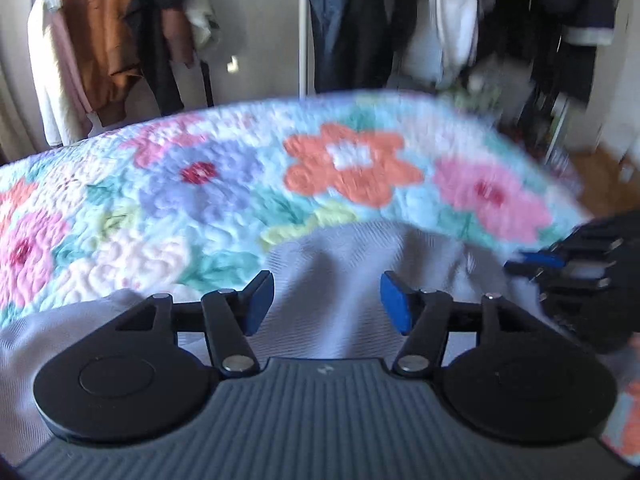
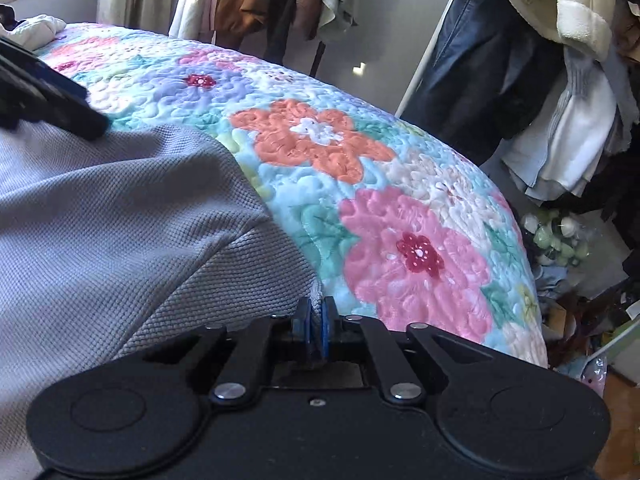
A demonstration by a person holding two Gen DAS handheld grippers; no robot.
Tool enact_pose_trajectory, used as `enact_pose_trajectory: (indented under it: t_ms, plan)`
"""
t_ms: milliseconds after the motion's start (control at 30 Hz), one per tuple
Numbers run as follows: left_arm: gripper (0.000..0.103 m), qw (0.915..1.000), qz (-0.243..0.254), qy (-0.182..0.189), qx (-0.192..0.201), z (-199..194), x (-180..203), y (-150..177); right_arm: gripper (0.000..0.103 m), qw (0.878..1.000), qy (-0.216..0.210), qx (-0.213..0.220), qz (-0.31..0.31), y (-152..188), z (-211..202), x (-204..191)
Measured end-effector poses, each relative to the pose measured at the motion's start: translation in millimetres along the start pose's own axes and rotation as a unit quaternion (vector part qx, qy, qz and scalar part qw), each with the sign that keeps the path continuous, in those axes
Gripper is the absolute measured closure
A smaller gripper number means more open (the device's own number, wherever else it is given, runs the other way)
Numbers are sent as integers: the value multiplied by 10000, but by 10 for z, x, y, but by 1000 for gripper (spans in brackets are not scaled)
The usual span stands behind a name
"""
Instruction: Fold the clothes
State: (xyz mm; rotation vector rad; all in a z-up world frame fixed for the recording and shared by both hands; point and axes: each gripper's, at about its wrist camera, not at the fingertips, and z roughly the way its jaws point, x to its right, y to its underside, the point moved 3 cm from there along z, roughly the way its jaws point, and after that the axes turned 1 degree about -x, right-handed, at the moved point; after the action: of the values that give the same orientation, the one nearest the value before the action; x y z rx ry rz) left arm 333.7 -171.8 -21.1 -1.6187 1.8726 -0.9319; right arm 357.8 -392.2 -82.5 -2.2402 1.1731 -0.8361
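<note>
Left wrist view: your left gripper [image 1: 327,299] is spread wide over the pale grey waffle-knit garment [image 1: 344,280] on the floral quilted bedspread [image 1: 200,184]; your right gripper [image 2: 316,314], at 3 o'clock, pinches the garment's corner.

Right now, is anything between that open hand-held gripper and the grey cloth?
Nothing visible. The left hand-held gripper hangs open right over the grey cloth, with only cloth showing between its pads.
</note>
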Motion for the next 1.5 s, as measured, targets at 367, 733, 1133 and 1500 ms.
enact_pose_trajectory:
  t_ms: [367, 733, 1133, 1500]
  plan:
    - [44, 9955, -683, -591, -274, -322, -1502, 85, 40, 9804, -1500, 617, 1115, -815, -535, -80]
    - [39, 9937, 671, -189, -880, 0, -1475, 85, 39, 9707, -2351, -484, -82, -1452, 369, -609]
    - [13, 9875, 133, -599, -1454, 592, -1599, 135, 30, 9752, -2099, -679, 163, -1191, 933, -629]
    - [101, 9902, 362, -1349, 84, 238, -1355, -212, 95, 9795, -1633, 1151, 260, -1213, 286, -544]
